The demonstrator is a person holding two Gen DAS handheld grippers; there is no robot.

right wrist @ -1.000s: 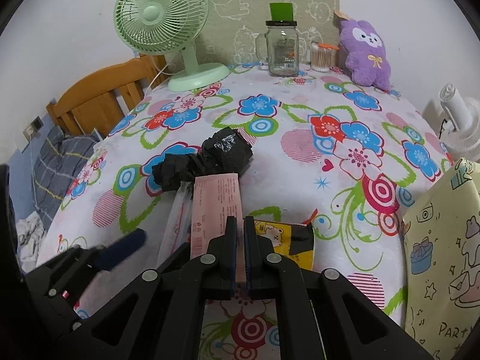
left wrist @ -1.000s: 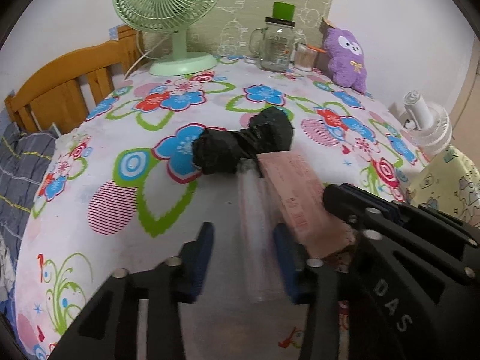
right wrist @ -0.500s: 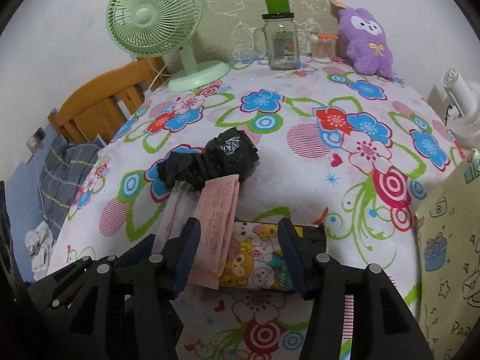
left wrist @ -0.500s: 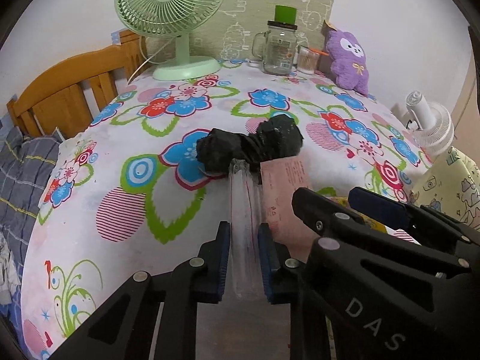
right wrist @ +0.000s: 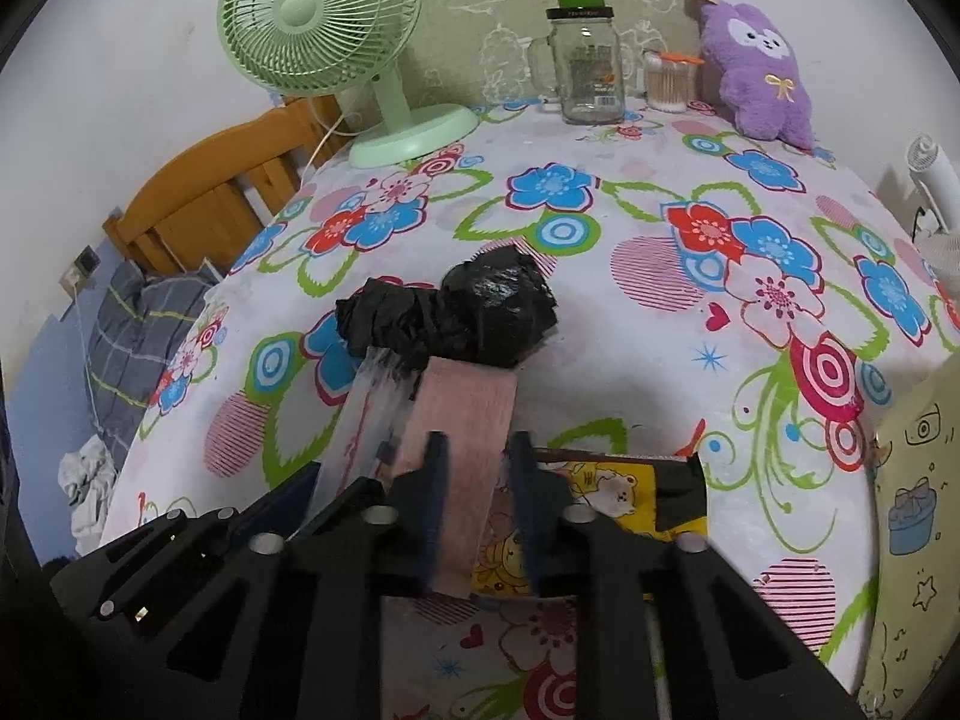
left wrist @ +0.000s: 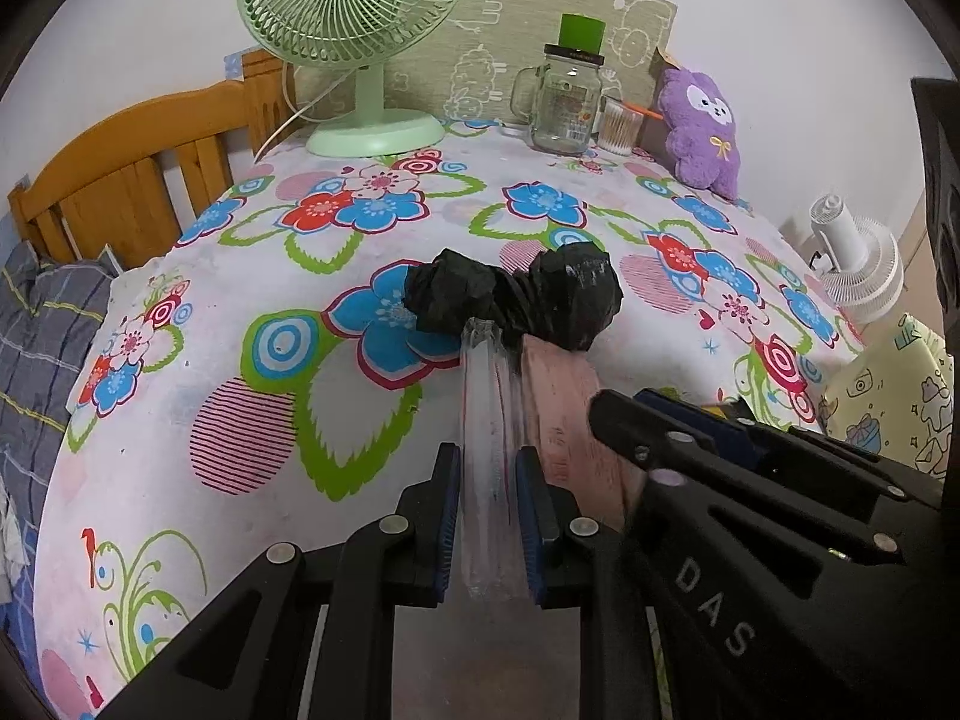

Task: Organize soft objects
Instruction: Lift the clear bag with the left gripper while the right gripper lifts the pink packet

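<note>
Floral desk (left wrist: 180, 420): left claw (left wrist: 489, 516) pinching floppy clear packet (left wrist: 489, 420); right claw (right wrist: 477, 516) closing around limp pink packet (right wrist: 462, 414); grab mid-length.

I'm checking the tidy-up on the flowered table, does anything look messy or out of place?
Yes: a crumpled black plastic bag lies loose mid-table, with a clear plastic packet and a pink paper packet leaning against it rather than stacked. The yellow cartoon-bear pouch lies partly under the pink one.

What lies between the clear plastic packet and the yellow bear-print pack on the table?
The pink packet, seen best in the right wrist view.
</note>
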